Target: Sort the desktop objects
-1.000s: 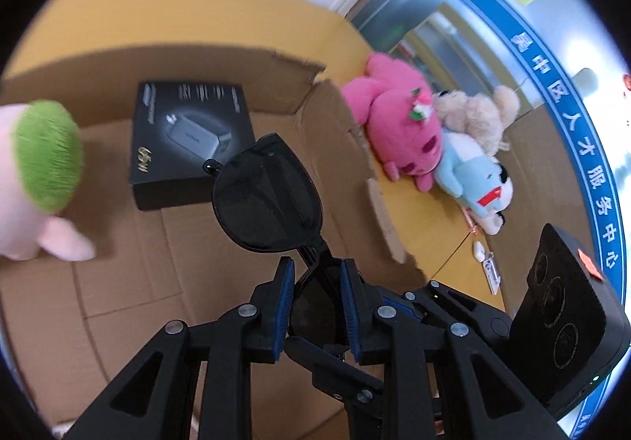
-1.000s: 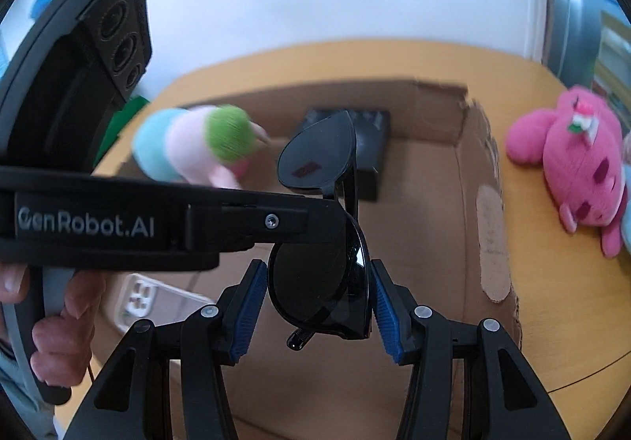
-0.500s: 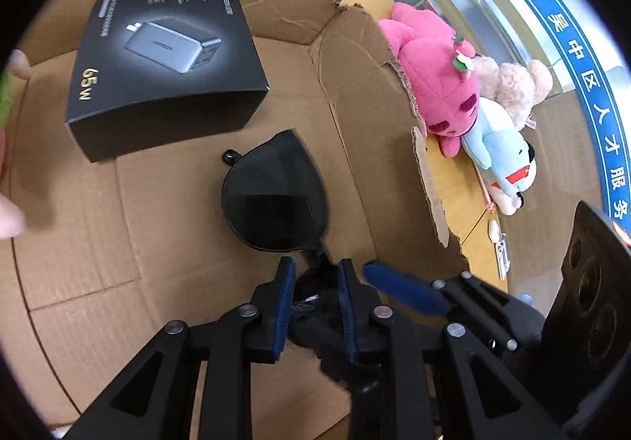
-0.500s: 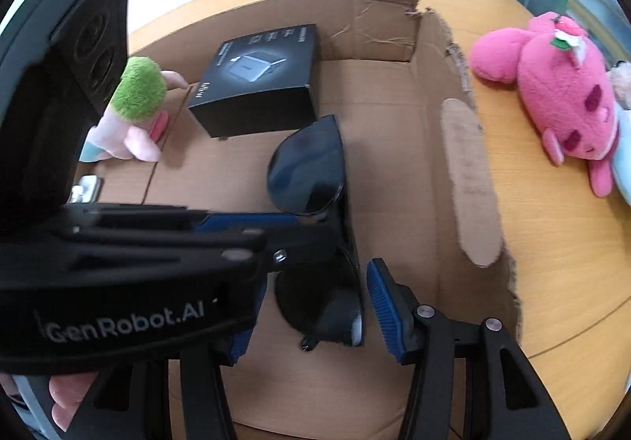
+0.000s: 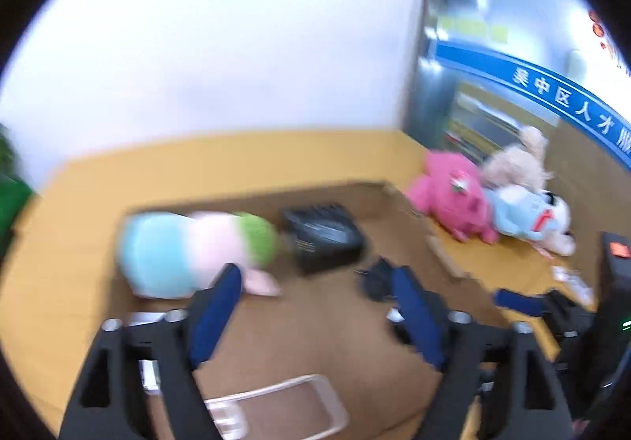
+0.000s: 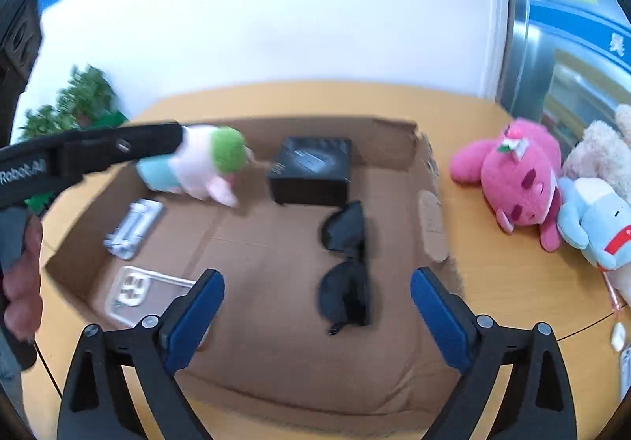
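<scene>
Cardboard box (image 6: 394,373): right view alone shows whole sunglasses (image 6: 347,274).

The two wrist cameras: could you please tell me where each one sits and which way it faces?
Left wrist: on the left tool, facing the box and wall; its own open fingers and the right tool show.
Right wrist: on the right tool, looking down into the box at the sunglasses; its open fingers and the left tool show.
Shared: box, sunglasses, black carton, pink plush.
</scene>
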Demonstrator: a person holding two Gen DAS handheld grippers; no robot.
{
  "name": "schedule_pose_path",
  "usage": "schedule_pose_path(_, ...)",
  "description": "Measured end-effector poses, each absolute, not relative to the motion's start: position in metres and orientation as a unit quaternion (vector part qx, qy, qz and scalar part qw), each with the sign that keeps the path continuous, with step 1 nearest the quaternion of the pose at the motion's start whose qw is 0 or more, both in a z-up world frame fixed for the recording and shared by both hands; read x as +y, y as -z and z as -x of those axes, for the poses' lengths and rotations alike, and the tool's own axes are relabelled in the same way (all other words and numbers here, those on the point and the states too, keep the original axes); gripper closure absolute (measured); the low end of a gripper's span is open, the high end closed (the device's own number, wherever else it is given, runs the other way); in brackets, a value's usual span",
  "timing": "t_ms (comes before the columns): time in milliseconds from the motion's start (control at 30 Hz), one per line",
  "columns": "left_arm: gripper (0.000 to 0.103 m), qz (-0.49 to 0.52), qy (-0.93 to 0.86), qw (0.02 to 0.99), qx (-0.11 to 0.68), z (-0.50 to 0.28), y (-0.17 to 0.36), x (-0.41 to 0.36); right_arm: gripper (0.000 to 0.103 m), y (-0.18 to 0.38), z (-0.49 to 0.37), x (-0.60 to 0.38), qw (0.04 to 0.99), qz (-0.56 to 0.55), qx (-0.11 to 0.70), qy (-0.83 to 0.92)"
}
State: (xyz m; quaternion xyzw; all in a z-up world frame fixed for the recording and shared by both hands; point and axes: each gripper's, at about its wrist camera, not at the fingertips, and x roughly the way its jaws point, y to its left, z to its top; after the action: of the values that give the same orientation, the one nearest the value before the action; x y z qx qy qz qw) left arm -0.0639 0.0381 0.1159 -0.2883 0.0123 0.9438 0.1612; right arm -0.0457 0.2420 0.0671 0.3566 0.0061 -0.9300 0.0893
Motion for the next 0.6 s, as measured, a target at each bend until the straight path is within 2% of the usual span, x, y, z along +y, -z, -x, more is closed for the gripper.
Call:
schedule_pose_path(67,0.022,0.270,-0.955,0.118,0.025,0.037,-0.106,0.015,0.000,-0.061,0.017,0.230,0.091,-0.308,0.012,0.947)
schedule_pose_path(200,0.022,0.279,-0.957,0.073,0.018,0.013,-0.068,-0.013,0.000,-0.045,-0.010,0.217,0.100,-0.275,-0.003,0.956)
schedule_pose_path(367,0.022,0.277,-0.960,-0.002,0.032,0.003,-0.026,-0.029,0.000,-0.031,-0.001,0.210,0.093,-0.281,-0.009,0.955)
schedule_pose_path(467,0.022,0.261,-0.965,-0.007,0.023,-0.004,-0.011,-0.036,0.000,-0.012,0.005,0.213,0.085,-0.295,-0.025,0.951)
schedule_pose_path(533,0.021,0.247,-0.969,-0.007,0.025,-0.006,-0.008,-0.034,0.000,-0.007,-0.003,0.207,0.072,-0.260,0.007,0.963)
schedule_pose_path(600,0.019,0.237,-0.971,-0.007,0.022,-0.007,-0.008,-0.034,0.000,-0.004,-0.009,0.209,0.071,-0.239,0.002,0.968)
